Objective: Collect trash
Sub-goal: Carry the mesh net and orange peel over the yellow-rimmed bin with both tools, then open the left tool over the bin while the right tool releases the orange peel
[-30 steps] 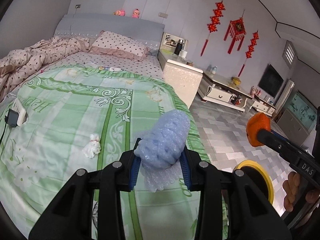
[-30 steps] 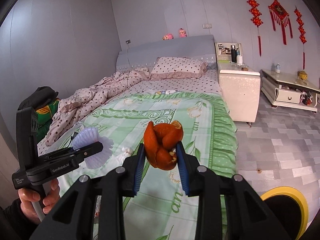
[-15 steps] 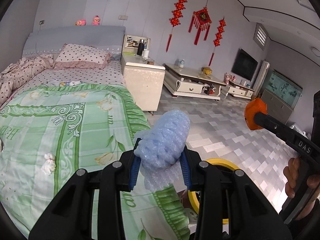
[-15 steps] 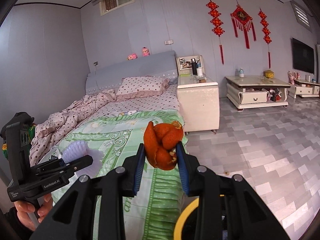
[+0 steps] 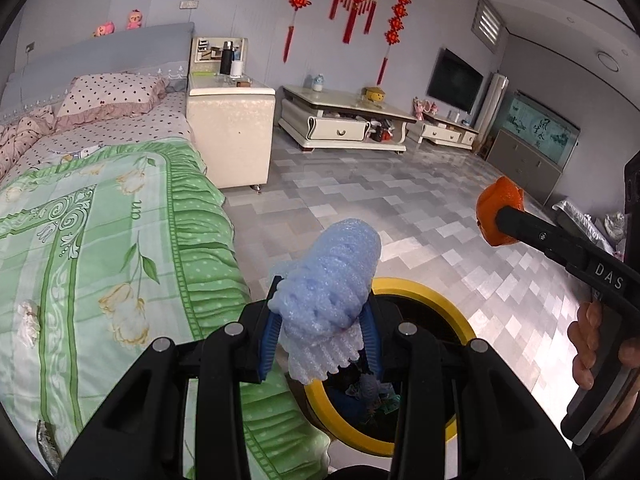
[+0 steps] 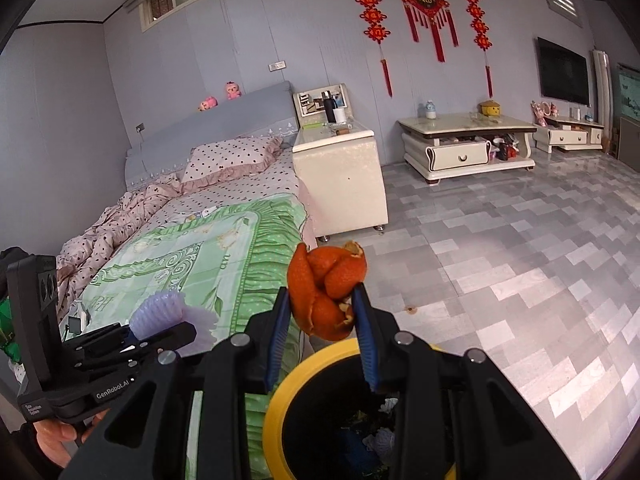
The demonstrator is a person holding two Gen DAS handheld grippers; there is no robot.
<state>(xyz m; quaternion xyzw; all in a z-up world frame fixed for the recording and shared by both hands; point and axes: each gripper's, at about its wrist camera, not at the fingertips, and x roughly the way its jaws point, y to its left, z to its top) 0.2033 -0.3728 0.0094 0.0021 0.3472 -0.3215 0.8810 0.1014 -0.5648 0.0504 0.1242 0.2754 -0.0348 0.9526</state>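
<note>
My left gripper (image 5: 320,320) is shut on a pale blue foam net sleeve (image 5: 330,280), held above the near rim of a yellow-rimmed black trash bin (image 5: 424,292) on the floor beside the bed. My right gripper (image 6: 322,312) is shut on a curled orange peel (image 6: 326,288), just over the bin (image 6: 320,360), which holds some scraps. From the left wrist view the right gripper (image 5: 500,220) reaches in from the right with the peel (image 5: 496,204). The right wrist view catches the left gripper (image 6: 160,328) at the lower left with the foam sleeve (image 6: 160,312).
A bed with a green floral quilt (image 5: 100,248) fills the left; a crumpled white tissue (image 5: 28,320) lies on it. A cream nightstand (image 5: 232,136) stands by the bed, low cream cabinets (image 5: 344,128) along the far wall. Grey tiled floor (image 6: 520,280) stretches to the right.
Both grippers have swung right, off the bed and over to the bin, each keeping its load. The bin now sits right under the fingers in both views.
</note>
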